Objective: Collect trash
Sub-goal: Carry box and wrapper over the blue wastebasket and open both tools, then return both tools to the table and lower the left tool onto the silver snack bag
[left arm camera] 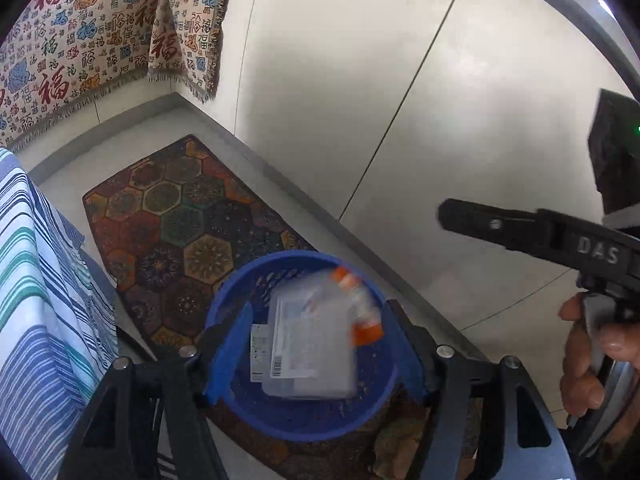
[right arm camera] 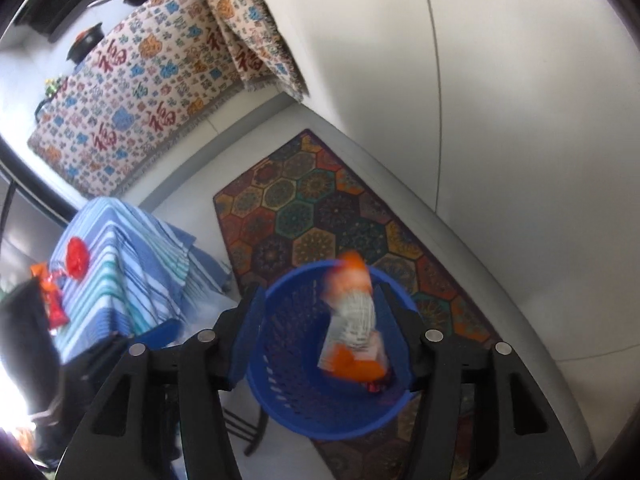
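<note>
Two handheld grippers over a blue basket [left arm camera: 240,408] on a patterned rug [left arm camera: 180,216].
Left gripper [left arm camera: 316,356] and right gripper [right arm camera: 324,344] both spread; blurred clear box [left arm camera: 312,352] and orange-and-white packet [right arm camera: 352,320] lie between their fingers, unpinched.

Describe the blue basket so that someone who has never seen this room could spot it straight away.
Find the dark patterned rug of coloured hexagons that lies along the pale wall. The blue basket stands on the end of it nearest the cameras, beside the striped cloth. It is round, solid blue, with perforated sides, the only open container there, with an orange-and-white packet blurred over it.
</note>
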{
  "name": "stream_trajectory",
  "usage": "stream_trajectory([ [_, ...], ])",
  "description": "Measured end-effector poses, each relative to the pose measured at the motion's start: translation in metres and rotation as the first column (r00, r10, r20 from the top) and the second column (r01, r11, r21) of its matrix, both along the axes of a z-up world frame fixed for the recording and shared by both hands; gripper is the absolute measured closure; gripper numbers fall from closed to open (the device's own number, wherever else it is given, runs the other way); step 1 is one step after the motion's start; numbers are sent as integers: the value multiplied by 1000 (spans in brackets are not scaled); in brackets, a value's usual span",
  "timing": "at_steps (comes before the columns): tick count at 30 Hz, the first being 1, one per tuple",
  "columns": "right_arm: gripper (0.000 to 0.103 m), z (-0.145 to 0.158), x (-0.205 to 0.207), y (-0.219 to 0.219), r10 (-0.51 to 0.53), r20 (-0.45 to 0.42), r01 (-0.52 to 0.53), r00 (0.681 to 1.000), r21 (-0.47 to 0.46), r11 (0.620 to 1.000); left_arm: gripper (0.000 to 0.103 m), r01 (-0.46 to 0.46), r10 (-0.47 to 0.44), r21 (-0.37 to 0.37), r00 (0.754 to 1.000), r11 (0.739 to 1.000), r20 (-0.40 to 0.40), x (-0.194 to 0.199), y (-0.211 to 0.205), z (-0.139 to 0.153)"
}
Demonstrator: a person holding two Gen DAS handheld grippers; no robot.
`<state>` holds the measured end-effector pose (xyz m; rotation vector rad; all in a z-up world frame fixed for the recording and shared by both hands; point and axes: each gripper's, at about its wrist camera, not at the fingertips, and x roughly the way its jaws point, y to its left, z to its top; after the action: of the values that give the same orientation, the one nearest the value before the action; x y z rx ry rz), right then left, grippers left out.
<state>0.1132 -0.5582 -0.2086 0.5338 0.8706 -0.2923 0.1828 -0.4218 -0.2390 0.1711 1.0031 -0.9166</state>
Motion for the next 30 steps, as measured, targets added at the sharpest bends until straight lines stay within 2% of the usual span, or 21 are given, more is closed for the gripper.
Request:
stream_trajectory([
  [4,39,16,-9,1,-15,43,18,999,-56,998,35,-25,26,-15,999,1000,37,-1,10,13],
  [9,31,33,-16,11,-31,92,43,995,-134,990,35,-70,73,-30,992,997,104,-16,49,45],
  [16,26,56,-11,60,37,157,3,987,-247,969,35,-201,195,16,966,980,169,-40,147,72],
  [18,26,59,-9,85,90,163,-41,982,-279,959,35,-260,245,58,950,964,194,-46,181,76],
  [21,25,57,-2,132,188,163,-127,968,-328,936,35,-343,319,80,922,936,221,-52,232,78],
  [23,23,52,4,165,262,150,-196,953,-355,914,35,-404,374,99,898,909,231,-54,270,75],
  [25,23,44,8,201,338,125,-273,933,-365,890,35,-457,421,122,875,881,241,-55,304,73],
  [30,23,33,12,297,512,71,-466,856,-322,824,35,-553,507,153,823,819,258,-51,380,67],
])
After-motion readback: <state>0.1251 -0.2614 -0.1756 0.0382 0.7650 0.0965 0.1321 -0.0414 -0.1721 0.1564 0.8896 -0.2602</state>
